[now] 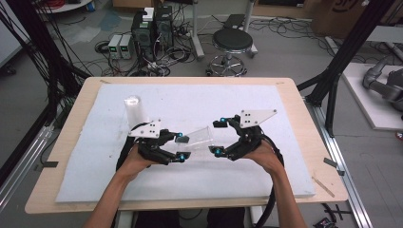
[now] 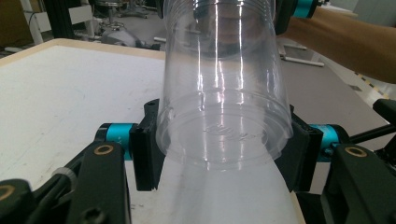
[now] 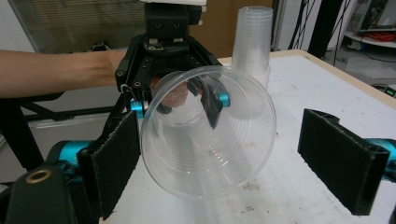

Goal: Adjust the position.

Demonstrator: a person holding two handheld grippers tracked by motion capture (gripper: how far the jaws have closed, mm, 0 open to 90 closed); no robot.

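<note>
A clear plastic cup (image 1: 198,137) lies on its side in the air just above the middle of the white mat (image 1: 95,156) that covers the counter (image 1: 71,123). It is held between the two hands. The left gripper (image 1: 180,147) has its jaws closed on the cup's base end, one pad on each side of the wall. The right gripper (image 1: 217,137) faces the cup's open mouth; its jaws stand wide open, one on each side of the rim, and whether the near pad touches the rim cannot be told. A stack of clear cups (image 1: 136,113) stands upright on the mat towards the far left corner, well apart from the held cup. Judging by this, one cup is already off the stack and a handover to the right gripper seems under way, with the right-hand grip not yet made
</note>
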